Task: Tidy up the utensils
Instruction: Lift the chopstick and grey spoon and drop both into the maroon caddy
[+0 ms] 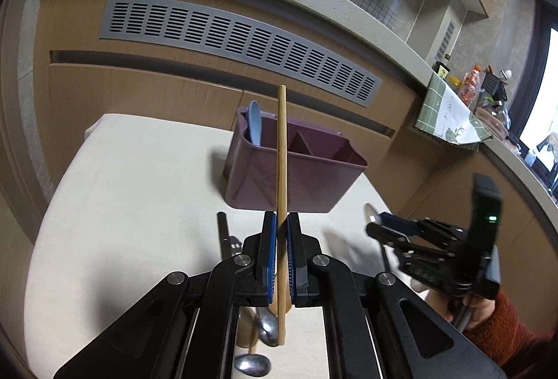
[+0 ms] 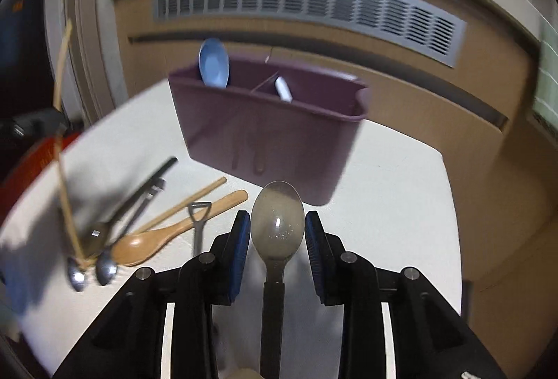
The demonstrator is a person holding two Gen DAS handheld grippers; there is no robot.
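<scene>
**Spoon loose between right jaws; chopstick clamped left**

Risk: the right gripper point(image 2: 277, 229) stands open around the metal spoon point(image 2: 278, 222), pads not pressing; judged liable to slip or miss. The left gripper point(image 1: 281, 232) is closed on an upright wooden chopstick point(image 1: 281, 148). Beyond stands the purple utensil caddy point(image 2: 279, 134), holding a blue spoon point(image 2: 213, 63).

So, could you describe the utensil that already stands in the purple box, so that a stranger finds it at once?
On the white table stands a purple organizer box with divided compartments. In its left end compartment, seen from the right wrist camera, a light blue spoon stands with its bowl above the rim. It is the only blue utensil; those lying on the table are metal or wooden.
</scene>
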